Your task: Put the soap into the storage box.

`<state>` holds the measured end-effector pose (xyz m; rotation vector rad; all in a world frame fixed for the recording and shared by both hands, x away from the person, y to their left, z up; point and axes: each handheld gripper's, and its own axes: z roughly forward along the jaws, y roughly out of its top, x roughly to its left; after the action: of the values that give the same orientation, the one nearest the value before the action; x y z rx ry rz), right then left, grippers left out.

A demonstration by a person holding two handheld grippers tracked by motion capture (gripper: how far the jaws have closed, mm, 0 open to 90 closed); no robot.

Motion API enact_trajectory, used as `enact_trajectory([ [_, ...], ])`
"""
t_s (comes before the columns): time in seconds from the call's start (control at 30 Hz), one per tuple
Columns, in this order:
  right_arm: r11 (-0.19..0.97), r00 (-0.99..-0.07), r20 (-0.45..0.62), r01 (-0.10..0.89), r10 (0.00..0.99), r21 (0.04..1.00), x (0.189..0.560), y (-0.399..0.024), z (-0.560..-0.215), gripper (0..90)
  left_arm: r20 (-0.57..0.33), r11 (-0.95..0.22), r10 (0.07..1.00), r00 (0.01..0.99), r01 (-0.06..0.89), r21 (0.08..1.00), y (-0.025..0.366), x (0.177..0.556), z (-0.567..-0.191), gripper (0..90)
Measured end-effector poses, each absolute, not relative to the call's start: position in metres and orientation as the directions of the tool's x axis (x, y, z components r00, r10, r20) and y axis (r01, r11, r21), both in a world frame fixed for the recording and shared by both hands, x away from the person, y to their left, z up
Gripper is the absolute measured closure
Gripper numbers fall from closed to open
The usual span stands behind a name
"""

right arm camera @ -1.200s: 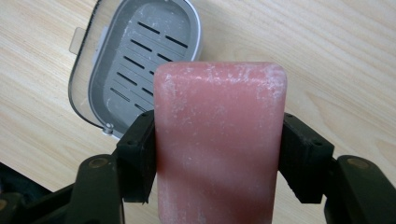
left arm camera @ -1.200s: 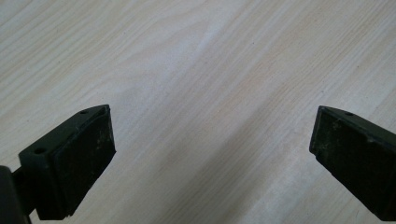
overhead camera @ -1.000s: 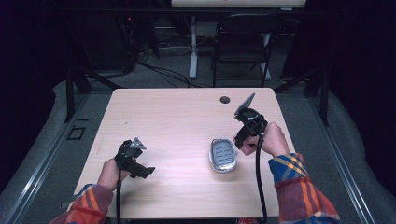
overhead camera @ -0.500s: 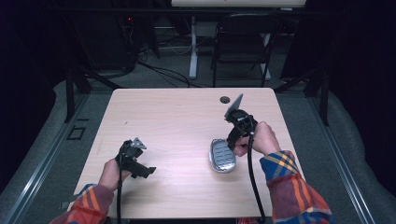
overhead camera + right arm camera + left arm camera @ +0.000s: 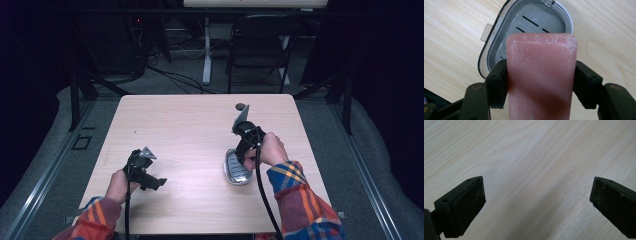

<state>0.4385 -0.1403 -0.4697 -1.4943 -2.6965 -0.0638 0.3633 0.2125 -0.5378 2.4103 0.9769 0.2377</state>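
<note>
Above the soap dish, the right claw is clamping the pink soap bar flat for lowering in; the left claw is resting apart on the worktop.

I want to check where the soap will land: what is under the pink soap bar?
Under the pink soap bar, held in the right hand-held gripper, lies a grey soap dish with a slotted floor on the wooden table. The bar covers the dish's near part.
</note>
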Motion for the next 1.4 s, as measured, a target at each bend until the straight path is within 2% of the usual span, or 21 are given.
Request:
enact_trajectory([
  [0.23,0.514,-0.513,0.031,0.858,0.858,-0.006,0.441,-0.134,-0.476,36.6,-0.019,-0.620,0.677,0.736,0.584,0.524,0.210,0.363,-0.538,0.1],
  [0.37,0.531,-0.531,0.017,0.846,0.847,-0.048,0.443,-0.128,-0.479,36.6,-0.010,-0.621,0.676,0.737,0.577,0.530,0.209,0.361,-0.536,0.1],
  [0.47,0.502,-0.502,0.013,0.865,0.865,-0.012,0.443,-0.124,-0.484,36.6,-0.008,-0.624,0.675,0.738,0.577,0.526,0.210,0.362,-0.537,0.1],
  [0.63,0.530,-0.531,0.007,0.847,0.848,-0.040,0.444,-0.118,-0.484,36.5,-0.017,-0.610,0.681,0.732,0.579,0.541,0.210,0.362,-0.536,0.1],
  [0.77,0.514,-0.514,-0.016,0.857,0.857,-0.029,0.443,-0.118,-0.481,36.5,-0.017,-0.621,0.672,0.741,0.576,0.532,0.207,0.361,-0.536,0.1],
  [0.87,0.480,-0.479,0.020,0.878,0.877,-0.004,0.442,-0.119,-0.486,36.5,-0.020,-0.611,0.679,0.734,0.580,0.538,0.207,0.361,-0.536,0.1],
  [0.97,0.485,-0.485,0.012,0.874,0.875,-0.043,0.444,-0.115,-0.489,36.5,-0.031,-0.613,0.677,0.735,0.587,0.528,0.207,0.362,-0.538,0.1],
  [1.13,0.443,-0.443,-0.002,0.896,0.896,-0.017,0.441,-0.107,-0.495,36.4,-0.030,-0.621,0.670,0.742,0.582,0.525,0.207,0.363,-0.538,0.1],
  [1.27,0.446,-0.447,-0.022,0.894,0.894,-0.053,0.442,-0.106,-0.496,35.8,-0.035,-0.618,0.667,0.744,0.579,0.531,0.209,0.363,-0.537,0.1],
  [1.4,0.428,-0.428,-0.008,0.904,0.904,-0.021,0.438,-0.110,-0.491,33.0,-0.037,-0.619,0.667,0.744,0.582,0.528,0.209,0.363,-0.538,0.1],
])
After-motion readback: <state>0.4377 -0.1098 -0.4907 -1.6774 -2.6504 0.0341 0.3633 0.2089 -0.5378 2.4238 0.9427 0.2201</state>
